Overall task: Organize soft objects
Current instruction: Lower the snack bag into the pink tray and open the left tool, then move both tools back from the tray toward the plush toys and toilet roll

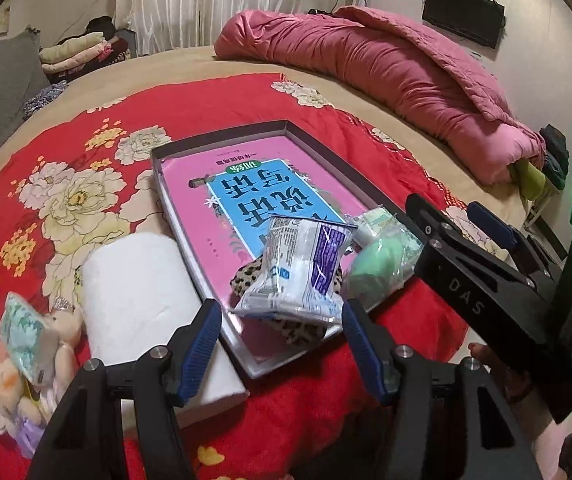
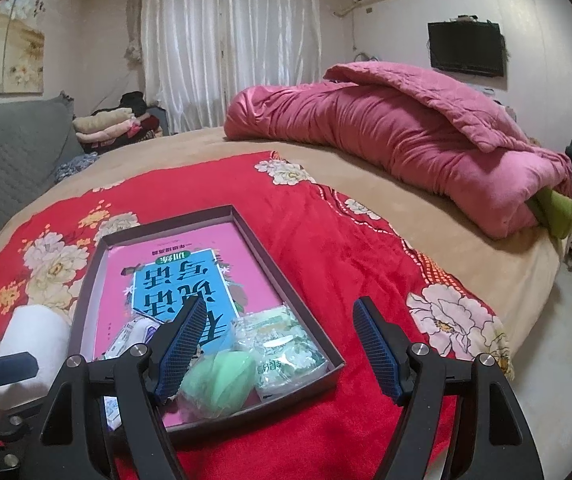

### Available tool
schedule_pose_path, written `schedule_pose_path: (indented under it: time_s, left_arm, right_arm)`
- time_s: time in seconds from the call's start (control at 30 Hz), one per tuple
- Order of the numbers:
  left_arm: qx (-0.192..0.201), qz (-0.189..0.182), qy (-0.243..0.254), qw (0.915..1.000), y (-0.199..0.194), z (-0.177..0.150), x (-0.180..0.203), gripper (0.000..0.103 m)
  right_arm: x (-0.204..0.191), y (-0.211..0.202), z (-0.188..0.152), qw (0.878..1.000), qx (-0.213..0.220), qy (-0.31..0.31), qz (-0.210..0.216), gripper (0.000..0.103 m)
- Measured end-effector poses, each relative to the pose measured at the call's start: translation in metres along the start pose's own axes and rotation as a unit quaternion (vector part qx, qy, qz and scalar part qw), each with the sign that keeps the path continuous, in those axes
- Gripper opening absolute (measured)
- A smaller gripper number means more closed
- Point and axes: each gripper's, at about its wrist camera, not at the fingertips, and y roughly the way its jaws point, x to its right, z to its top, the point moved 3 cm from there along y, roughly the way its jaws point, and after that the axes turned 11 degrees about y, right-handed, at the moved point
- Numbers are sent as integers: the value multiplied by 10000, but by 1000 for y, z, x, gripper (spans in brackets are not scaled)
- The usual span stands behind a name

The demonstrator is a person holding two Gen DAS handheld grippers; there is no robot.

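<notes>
Bedroom: a bed (image 2: 366, 184) with a tan sheet, a red floral blanket (image 1: 214, 116) spread over the near part, a rolled pink quilt (image 2: 386, 136) at the far side, white curtains behind.

On the blanket lies a shallow box lid (image 1: 222, 140) lined with a pink book. Soft things sit at its near end: a crinkly plastic pouch (image 1: 298, 264) resting on a leopard-print cloth (image 1: 302, 328), a green squashy ball in clear wrap (image 2: 218, 376), and a pack of tissues (image 2: 286, 344) just beside it. Outside the lid, to its left, you have a white paper roll (image 1: 134, 288) and, further left, a plush toy (image 1: 10, 384) with a small tissue pack against it.

Handling, as judged: all light and compliant. The pouch is slick film and will buckle, so pinch across its middle, not a corner. The roll is wide; take it across the girth with gentle pressure. The plush should tolerate any hold.

Your left gripper (image 1: 282, 340) points steeply down at the pouch, jaws spread, nothing between the pads. Your right gripper (image 2: 278, 348) tilts down more shallowly over the lid's near right corner, jaws also spread and empty, the green ball just below its left finger.
</notes>
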Motion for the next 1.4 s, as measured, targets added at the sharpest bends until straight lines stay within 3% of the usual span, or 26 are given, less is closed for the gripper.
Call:
schedule_pose_path:
  time_s: [0.63,1.17,1.4]
  left_arm:
    - [254,130,-214,9994,-46,-20,-28,62]
    - [514,325,-377,9974,-87,-40,-48,62]
    - [489,336,-453,9972,-93,-49,-55,62]
  right_arm:
    - [-16,-30,-8,9989,102,-444,-85,77]
    - [-50,-75,-16,9970,213,-657,345,77]
    - [-55,-82,-21,9970,32,-615,473,77]
